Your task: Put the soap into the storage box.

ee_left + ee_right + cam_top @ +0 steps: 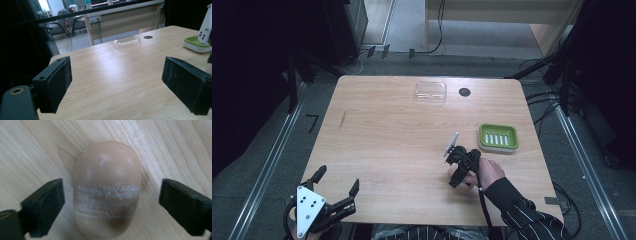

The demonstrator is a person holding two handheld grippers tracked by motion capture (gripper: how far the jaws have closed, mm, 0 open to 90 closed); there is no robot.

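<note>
Tan soap bar [107, 190] lies on the wooden table [387, 140], straddled by the right gripper's [110, 200] unclenched jaws, ready for grasping; left gripper [337, 192] rests released.

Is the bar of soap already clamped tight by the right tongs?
No, in the right gripper view the soap lies on the table between the right tongs, with a gap on each side.
</note>
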